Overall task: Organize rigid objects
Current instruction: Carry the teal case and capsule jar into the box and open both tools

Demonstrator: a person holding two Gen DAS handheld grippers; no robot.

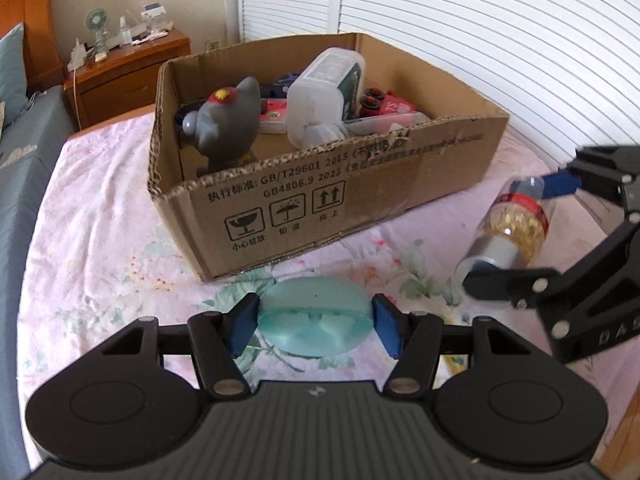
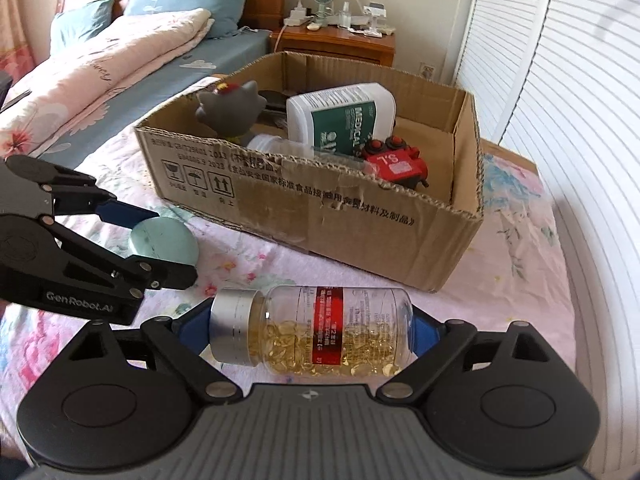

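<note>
My left gripper is shut on a teal plastic dish, held just in front of the cardboard box; the dish also shows in the right wrist view. My right gripper is shut on a clear capsule bottle with a silver cap and red label, gripped end to end and lying sideways; the bottle also shows in the left wrist view. The box holds a grey toy figure, a white medical jar and a red toy.
The box sits on a pink floral sheet. A wooden nightstand with a small fan stands behind it. White louvered doors run along the right. A bed with blue pillows lies to the left.
</note>
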